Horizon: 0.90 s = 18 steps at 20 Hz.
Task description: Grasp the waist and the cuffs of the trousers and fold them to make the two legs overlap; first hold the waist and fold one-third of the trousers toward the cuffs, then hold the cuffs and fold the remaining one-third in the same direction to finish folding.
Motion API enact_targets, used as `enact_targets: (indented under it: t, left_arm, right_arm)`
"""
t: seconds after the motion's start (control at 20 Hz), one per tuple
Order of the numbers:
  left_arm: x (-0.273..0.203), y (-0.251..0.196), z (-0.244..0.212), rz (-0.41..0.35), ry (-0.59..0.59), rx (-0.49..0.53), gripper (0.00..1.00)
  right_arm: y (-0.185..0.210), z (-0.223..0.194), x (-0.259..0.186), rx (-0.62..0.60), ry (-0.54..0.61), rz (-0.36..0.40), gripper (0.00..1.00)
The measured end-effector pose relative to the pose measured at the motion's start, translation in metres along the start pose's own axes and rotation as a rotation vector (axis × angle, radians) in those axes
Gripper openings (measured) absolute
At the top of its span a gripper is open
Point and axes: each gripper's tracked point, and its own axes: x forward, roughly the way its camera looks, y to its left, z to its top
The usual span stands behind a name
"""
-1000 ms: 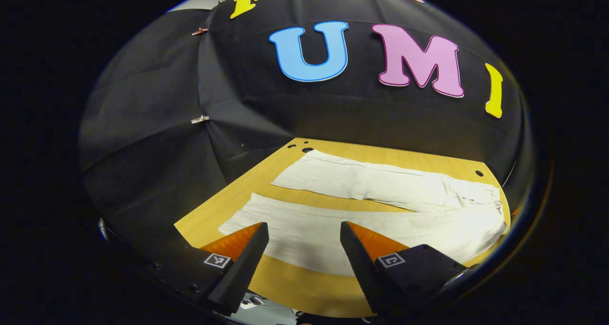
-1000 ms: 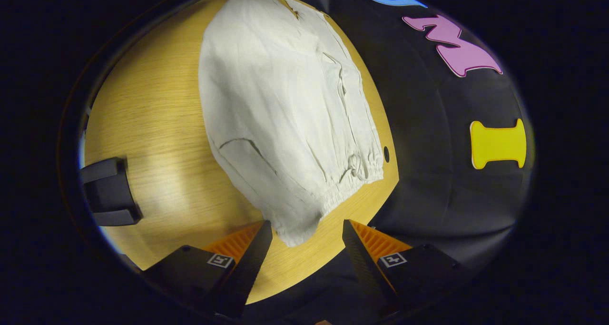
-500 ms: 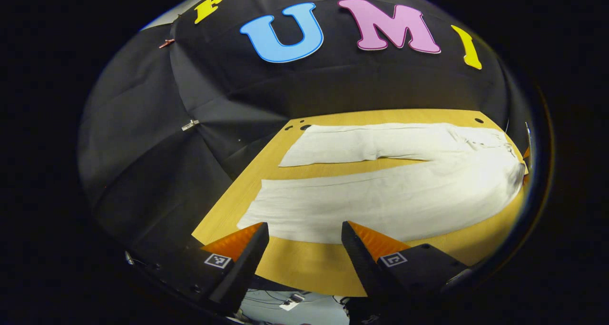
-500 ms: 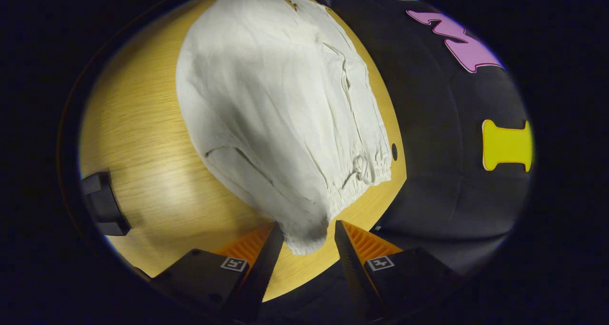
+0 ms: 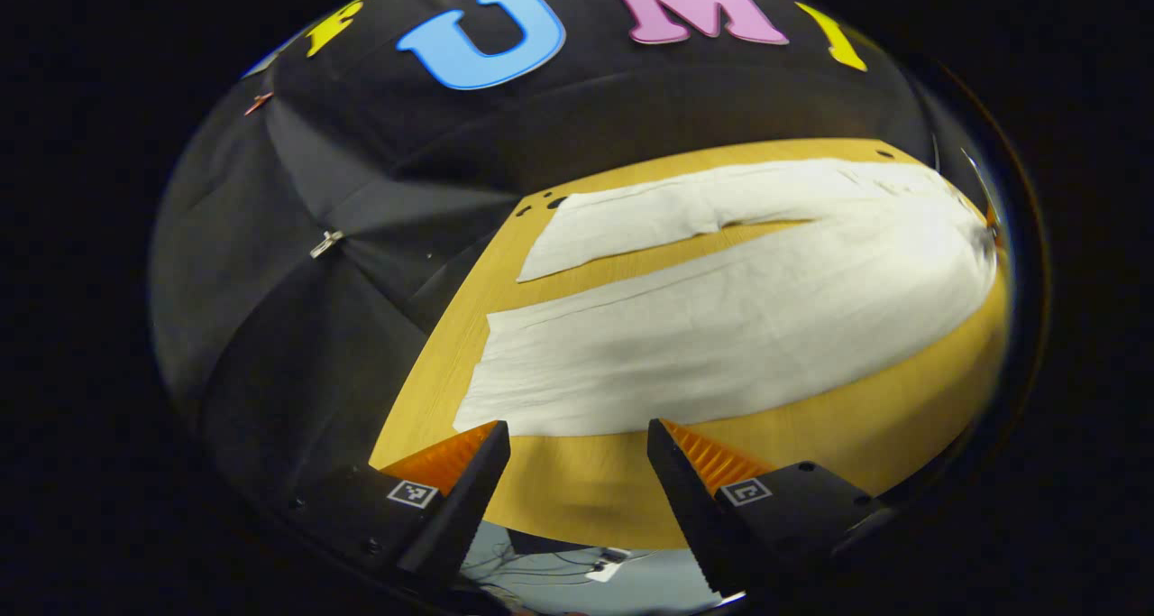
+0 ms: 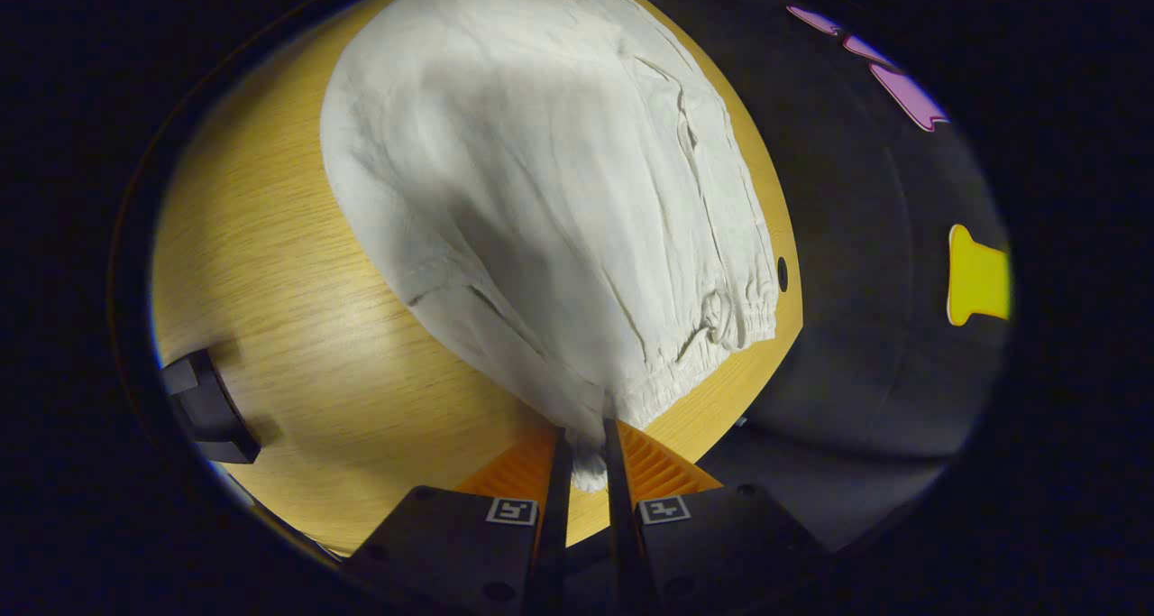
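From the left gripper view, the white trousers (image 5: 721, 327) lie flat on the wooden counter (image 5: 595, 490), their two legs splayed apart in a narrow V with bare wood between them. The near leg runs across in front of the left gripper (image 5: 577, 445), and its cuff (image 5: 491, 390) lies just ahead of the gripper and slightly to one side. The fingers (image 5: 469, 472) are spread wide and hold nothing; bare counter shows between them, close to the near edge of the leg. To my eye they hover there because the cuff is what this hand has to take, and it is lined up short of the cloth rather than on it. The far leg (image 5: 631, 224) reaches toward the booth wall, so it looks like the one the near leg must be carried onto.

In the right gripper view, the waist (image 6: 694, 345), with its gathered elastic band, points toward the right gripper (image 6: 586, 458). Its fingers (image 6: 554, 472) are nearly pressed together and pinch a small tuck of cloth at the near corner of the waistband; the fabric bunches where it enters the gap. That corner makes sense as a hold, since lifting it should bring the near side of the garment over. At the edge of this view a dark piece (image 6: 207, 409) sits over the counter, probably the other gripper, though I cannot tell for sure.

The leg-over-leg fold has not begun.
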Motion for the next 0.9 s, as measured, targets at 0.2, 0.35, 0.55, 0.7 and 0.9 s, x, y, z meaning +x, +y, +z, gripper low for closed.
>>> enact_targets:
  t: [0.2, 0.35, 0.55, 0.7, 0.9]
  left_arm:
    - [0.023, 0.038, -0.027, -0.006, 0.058, 0.240, 0.97]
    - [0.037, 0.055, -0.043, -0.035, 0.090, 0.440, 0.97]
    - [0.050, 0.065, -0.050, -0.073, 0.120, 0.582, 0.97]
    - [0.064, 0.076, -0.045, -0.080, 0.121, 0.663, 0.98]
    - [0.092, 0.071, -0.030, -0.163, 0.119, 0.887, 0.92]
  right_arm:
    - [-0.001, -0.004, 0.003, 0.017, 0.008, 0.025, 0.12]
    - [0.000, -0.004, 0.008, 0.045, 0.001, 0.072, 0.05]
    - [0.001, -0.003, 0.004, 0.024, 0.004, 0.076, 0.05]
    - [0.001, -0.003, 0.002, 0.029, 0.007, 0.081, 0.05]
    - [0.001, -0.003, 0.002, 0.025, 0.011, 0.077, 0.05]
